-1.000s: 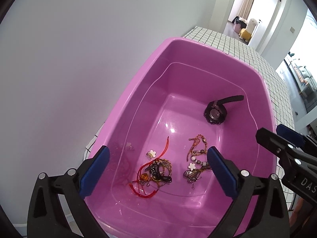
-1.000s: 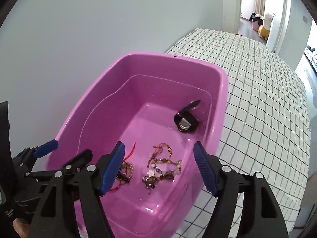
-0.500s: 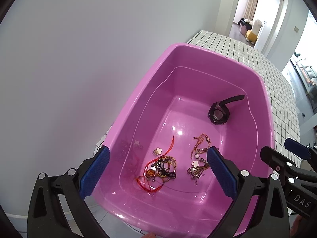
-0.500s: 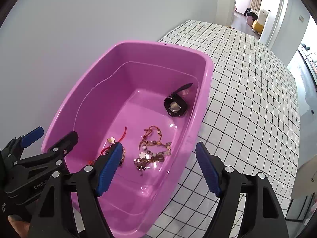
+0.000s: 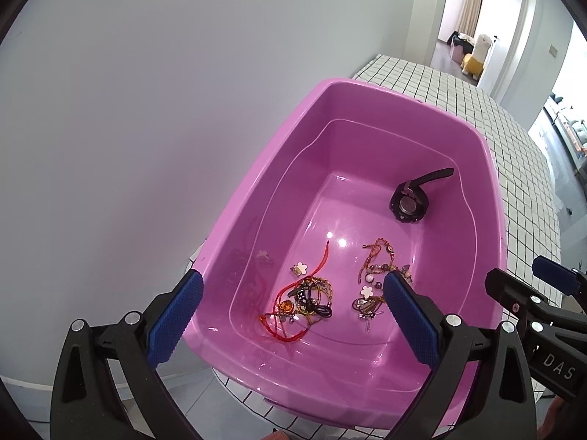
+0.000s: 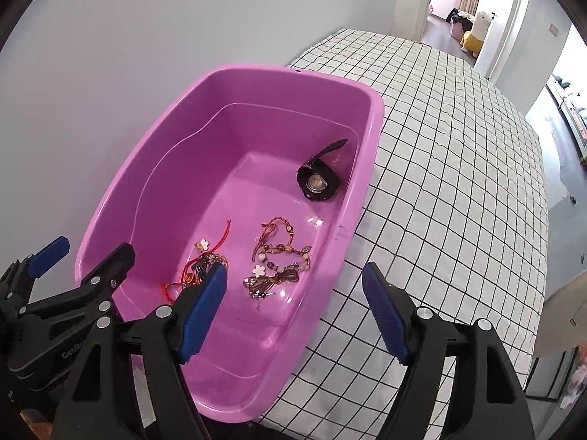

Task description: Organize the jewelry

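A pink plastic tub (image 5: 367, 95) (image 6: 374, 135) stands on a checked tablecloth against a white wall. In it lie a black watch (image 5: 409, 203) (image 6: 318, 182), a tangle of red cord bracelets (image 5: 301, 300) (image 6: 198, 269) and a beaded bracelet with a white flower charm (image 5: 370, 282) (image 6: 280, 260). My left gripper (image 5: 291, 315) is open and empty above the tub's near end. My right gripper (image 6: 295, 306) is open and empty above the tub's near right rim. Each gripper shows at the edge of the other's view.
The white tablecloth with black grid lines (image 6: 458, 168) stretches to the right of the tub. The white wall (image 5: 146, 110) runs along the tub's left side. A doorway with a yellow plush toy (image 6: 475, 33) is far behind.
Both grippers have drawn back and up from the tub, so more of its near rim and the tablecloth shows. The jewelry has not moved. Both stay open.
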Demonstrator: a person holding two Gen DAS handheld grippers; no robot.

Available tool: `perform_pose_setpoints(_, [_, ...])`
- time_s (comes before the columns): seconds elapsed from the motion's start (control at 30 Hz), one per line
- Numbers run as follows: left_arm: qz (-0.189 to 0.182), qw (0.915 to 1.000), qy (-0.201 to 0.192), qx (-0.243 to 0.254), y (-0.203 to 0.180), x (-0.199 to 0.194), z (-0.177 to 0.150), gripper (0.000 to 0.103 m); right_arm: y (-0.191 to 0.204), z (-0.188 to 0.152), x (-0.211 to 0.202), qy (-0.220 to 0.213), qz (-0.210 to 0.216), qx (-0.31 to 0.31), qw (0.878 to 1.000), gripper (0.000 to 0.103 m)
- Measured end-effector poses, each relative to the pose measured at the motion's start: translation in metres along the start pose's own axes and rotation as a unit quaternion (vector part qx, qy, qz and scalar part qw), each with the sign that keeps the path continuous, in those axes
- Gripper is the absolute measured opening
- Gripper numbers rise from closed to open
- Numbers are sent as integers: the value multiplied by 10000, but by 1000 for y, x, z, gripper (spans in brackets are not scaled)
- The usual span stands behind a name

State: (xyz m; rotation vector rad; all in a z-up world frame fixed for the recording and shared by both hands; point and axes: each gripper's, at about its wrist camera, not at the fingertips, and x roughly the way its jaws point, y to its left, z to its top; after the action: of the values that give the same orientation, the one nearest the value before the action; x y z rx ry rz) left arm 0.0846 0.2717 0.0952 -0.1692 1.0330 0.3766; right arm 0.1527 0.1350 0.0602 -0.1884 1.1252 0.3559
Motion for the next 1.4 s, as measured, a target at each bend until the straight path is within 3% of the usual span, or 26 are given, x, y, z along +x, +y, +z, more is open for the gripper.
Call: perform_pose_setpoints(1.4, [-55, 9999, -45, -70, 6, -9, -3, 97, 3, -6, -5, 28, -63, -52, 10000, 73])
